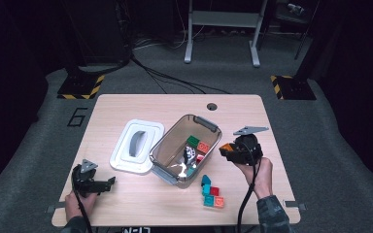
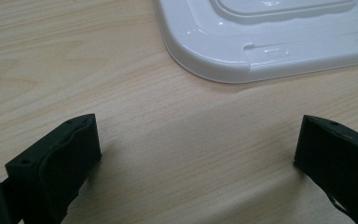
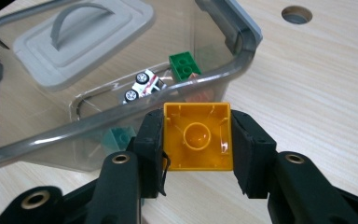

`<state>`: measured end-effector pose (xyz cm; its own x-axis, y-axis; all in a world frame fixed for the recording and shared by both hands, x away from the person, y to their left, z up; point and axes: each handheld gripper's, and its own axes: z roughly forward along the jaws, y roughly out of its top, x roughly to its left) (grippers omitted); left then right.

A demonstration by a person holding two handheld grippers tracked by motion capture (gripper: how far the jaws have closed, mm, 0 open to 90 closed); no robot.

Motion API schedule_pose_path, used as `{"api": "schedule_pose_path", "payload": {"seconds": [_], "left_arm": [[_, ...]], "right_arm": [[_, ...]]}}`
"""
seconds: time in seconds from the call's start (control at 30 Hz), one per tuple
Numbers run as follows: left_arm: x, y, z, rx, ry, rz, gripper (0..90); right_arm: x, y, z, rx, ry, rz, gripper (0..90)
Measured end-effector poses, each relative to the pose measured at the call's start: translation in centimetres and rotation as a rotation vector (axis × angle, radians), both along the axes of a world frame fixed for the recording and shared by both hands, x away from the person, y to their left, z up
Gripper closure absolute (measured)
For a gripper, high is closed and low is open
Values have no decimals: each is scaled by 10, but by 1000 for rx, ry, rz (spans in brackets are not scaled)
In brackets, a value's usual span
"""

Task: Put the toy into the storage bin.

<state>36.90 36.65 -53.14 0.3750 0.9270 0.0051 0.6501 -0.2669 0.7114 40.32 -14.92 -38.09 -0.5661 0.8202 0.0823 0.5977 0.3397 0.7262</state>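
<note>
With our right gripper (image 3: 197, 140) clamping the orange block (image 3: 198, 136) at lower centre, we should clear the bin's rim (image 3: 242, 35) before releasing inside.

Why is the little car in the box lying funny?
The toy car in the clear box lies tipped on its side, wheels facing sideways, among the blocks. It looks dropped in, not broken. The white lid lies flat beside the box.
</note>
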Motion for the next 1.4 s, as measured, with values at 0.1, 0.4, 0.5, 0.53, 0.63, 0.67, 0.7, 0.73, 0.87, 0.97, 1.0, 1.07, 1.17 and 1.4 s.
{"api": "schedule_pose_path", "payload": {"seconds": [0.1, 0.4, 0.5, 0.53, 0.63, 0.67, 0.7, 0.73, 0.87, 0.97, 1.0, 1.07, 1.17, 1.4], "left_arm": [[0, 0, 0, 1, 0, 0, 0], [0, 0, 0, 0, 0, 0, 0], [0, 0, 0, 1, 1, -1, 0], [0, 0, 0, 1, 1, -1, 0], [0, 0, 0, 0, 1, -1, 0], [0, 0, 0, 0, 0, 0, 0], [0, 0, 0, 0, 0, 0, 0], [0, 0, 0, 0, 0, -1, 0], [0, 0, 0, 0, 0, -1, 0], [0, 0, 0, 1, 0, -1, 0], [0, 0, 0, 0, 0, 0, 0], [0, 0, 0, 1, 0, -1, 0], [0, 0, 0, 0, 0, -1, 0], [0, 0, 0, 0, 1, -1, 0]], "right_arm": [[1, 2, 3, -1, -6, 8, 587], [5, 19, 17, -8, -16, 34, 587], [7, 25, 20, -14, -22, 51, 587], [8, 27, 21, -17, -27, 61, 587], [10, 33, 22, -18, -26, 69, 586], [12, 38, 23, -24, -23, 84, 587], [12, 38, 23, -24, -23, 84, 587], [14, 45, 22, -31, -20, 96, 587], [18, 59, 19, -51, -4, 122, 587], [20, 64, 15, -61, 2, 136, 587], [20, 67, 14, -67, 13, 142, 587], [21, 72, 9, -81, 27, 156, 586], [22, 74, 7, -91, 37, 166, 586], [20, 79, -3, -127, 61, 183, 585]]}}
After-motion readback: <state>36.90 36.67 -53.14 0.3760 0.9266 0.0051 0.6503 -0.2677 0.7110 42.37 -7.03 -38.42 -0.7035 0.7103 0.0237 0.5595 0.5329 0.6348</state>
